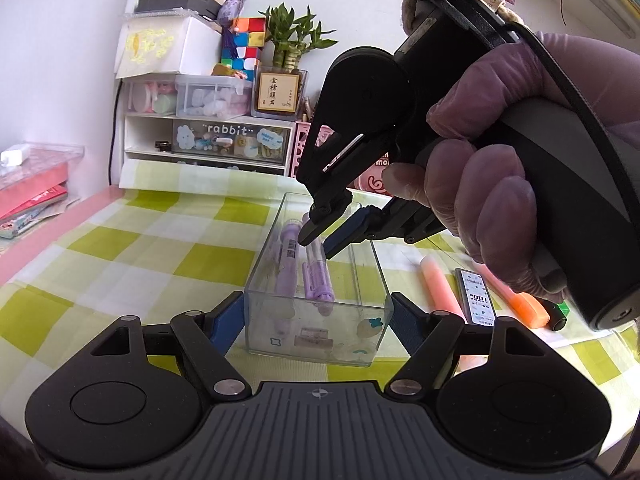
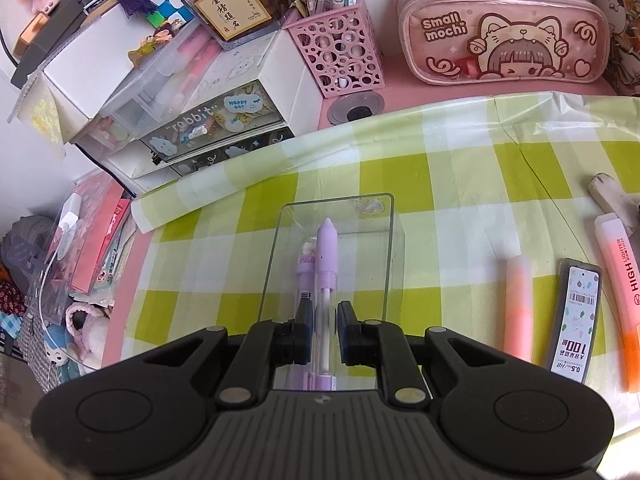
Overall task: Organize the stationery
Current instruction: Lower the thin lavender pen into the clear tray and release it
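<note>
A clear plastic box [image 1: 370, 280] stands on the green checked cloth and holds two purple pens [image 1: 316, 276]. My left gripper [image 1: 318, 314] grips the box's near end, one finger on each side wall. My right gripper [image 1: 318, 236] hovers over the box's open top, jaws slightly apart with the clear-barrelled purple pen [image 2: 326, 264] lying between them in the box [image 2: 390, 232]; in the right wrist view the gripper [image 2: 324, 322] does not touch the pen. A pink highlighter [image 2: 518, 304], a lead refill case [image 2: 576, 320] and a second highlighter [image 2: 620, 296] lie to the right.
Drawer units with a "rabbit" label [image 2: 192, 128], a pink pen cup [image 2: 340, 52] and a pink pencil case [image 2: 504, 28] line the back. Books and clutter [image 2: 96, 236] sit at the left edge. An eraser [image 2: 612, 196] lies far right.
</note>
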Available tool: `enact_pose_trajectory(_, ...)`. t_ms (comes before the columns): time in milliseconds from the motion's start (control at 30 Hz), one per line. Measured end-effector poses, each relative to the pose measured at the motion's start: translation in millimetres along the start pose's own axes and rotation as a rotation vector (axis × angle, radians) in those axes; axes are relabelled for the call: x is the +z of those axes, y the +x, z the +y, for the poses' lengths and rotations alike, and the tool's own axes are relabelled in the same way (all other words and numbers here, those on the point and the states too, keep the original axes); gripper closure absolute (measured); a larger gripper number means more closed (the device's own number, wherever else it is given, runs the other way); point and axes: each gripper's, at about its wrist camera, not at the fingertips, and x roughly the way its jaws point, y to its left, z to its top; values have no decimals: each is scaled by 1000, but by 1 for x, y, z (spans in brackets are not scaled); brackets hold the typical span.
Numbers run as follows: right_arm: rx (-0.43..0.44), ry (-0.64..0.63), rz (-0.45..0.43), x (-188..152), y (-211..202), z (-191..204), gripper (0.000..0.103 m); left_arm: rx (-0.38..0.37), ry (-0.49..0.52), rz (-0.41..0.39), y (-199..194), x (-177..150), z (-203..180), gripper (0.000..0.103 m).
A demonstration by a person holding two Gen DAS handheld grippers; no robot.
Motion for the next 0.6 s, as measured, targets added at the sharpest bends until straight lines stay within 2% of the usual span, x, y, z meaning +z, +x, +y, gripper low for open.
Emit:
enact_pose_trajectory(67,32,5,16,1,1,-2,89,0,0,0,0,0,0,28)
enact_pose_trajectory(200,68,-6,22,2,-1,-3,74,2,2,0,0,0,0,28)
enact_pose_trajectory(533,120,-46,-4,0,-19,-6,62,3,4,1,0,1,0,28)
enact_pose_trajectory(600,123,-86,-22,-5,-28,-7,56,4,4,0,0,0,-1,28)
